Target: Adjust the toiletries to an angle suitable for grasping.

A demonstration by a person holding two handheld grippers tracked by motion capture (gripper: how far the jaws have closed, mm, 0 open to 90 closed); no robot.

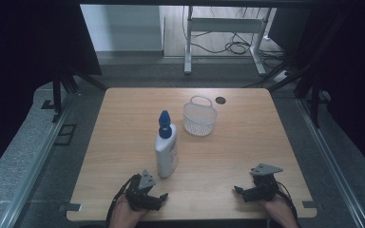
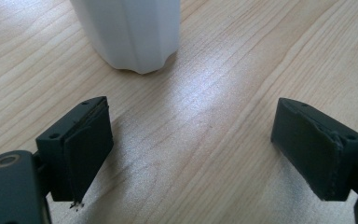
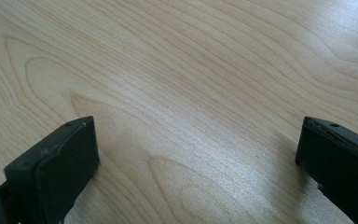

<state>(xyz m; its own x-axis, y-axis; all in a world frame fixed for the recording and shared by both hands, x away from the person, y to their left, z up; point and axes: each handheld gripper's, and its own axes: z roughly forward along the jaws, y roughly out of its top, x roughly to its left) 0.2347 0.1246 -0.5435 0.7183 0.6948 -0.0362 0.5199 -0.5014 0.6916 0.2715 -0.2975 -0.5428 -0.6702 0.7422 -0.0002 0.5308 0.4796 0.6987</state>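
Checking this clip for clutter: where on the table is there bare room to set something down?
Free: the table left of the bottle, the stretch right of the basket, and between the left gripper and right gripper. Tightest is between bottle and basket.

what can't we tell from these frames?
- Bottle label text: too small and blurred in the high view.
- Bottle top: cut off by the upper edge in the left gripper view, where just its white base appears.
- Basket contents: mesh too small and blurry in the high view to confirm it is empty.
- Person's forearms: cut off by the high view's bottom edge.
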